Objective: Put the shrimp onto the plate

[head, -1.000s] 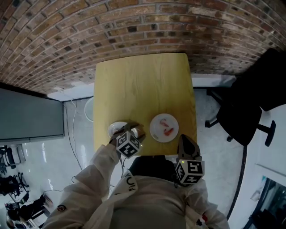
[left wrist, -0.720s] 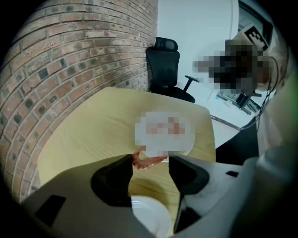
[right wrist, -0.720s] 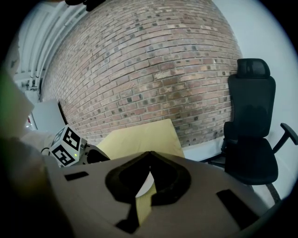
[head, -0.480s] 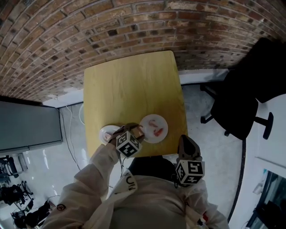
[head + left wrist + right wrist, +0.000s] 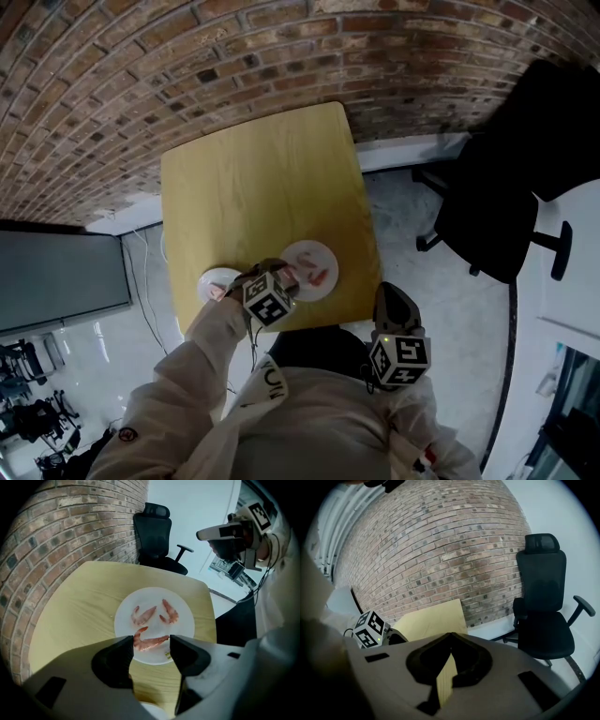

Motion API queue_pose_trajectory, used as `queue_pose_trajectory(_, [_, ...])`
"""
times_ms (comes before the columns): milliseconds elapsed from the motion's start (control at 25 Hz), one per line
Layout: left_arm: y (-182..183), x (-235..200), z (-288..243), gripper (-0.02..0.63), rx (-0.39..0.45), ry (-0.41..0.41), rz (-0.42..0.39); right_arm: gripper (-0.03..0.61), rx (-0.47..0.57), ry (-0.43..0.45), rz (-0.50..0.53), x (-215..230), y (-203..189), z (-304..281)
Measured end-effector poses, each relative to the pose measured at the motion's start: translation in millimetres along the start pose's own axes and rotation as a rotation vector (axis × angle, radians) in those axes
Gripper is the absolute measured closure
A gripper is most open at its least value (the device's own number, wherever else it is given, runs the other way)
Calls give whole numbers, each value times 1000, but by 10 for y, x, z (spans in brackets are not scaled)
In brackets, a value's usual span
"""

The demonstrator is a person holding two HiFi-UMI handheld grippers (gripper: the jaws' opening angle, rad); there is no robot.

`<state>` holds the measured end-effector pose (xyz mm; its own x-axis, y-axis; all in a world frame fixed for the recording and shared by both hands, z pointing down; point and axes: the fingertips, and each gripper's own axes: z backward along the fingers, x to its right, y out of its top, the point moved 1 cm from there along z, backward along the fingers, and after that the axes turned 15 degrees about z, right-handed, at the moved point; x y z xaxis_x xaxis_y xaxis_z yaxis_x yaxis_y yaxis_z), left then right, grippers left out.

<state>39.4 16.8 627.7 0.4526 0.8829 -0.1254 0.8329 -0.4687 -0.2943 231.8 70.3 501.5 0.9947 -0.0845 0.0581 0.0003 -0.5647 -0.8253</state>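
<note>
Shrimp [image 5: 149, 642] sits clamped between the jaws of our left tool [image 5: 151, 648], which has swung from the small dish [image 5: 216, 278] to just above the plate [image 5: 185, 627] (more lie beyond); letting go looks next. Our right tool [image 5: 450, 639] idles, jaws together.

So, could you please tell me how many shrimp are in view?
3 shrimp: one left and one right on the plate; one between the left gripper's jaws, over the near rim. Overlapping pieces may hide more.
</note>
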Motion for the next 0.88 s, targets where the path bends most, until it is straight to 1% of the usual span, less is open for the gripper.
queue_pose_trajectory(120, [-18,45,-23,365,-62,-23,-17,555,1,-5,-5,52,-1,4])
queue_pose_trajectory(200, [-5,45,-34,365,-84,-28,-22,555,1,-12,-10,87,-3,10])
queue_pose_trajectory(480, [89,45,-65,365,-123,-34,-41,555,-1,-25,-30,194,-54,37])
queue_pose_trajectory(880, [152,70,-118,364,-164,-30,-34,555,-3,-34,-43,312,-109,54])
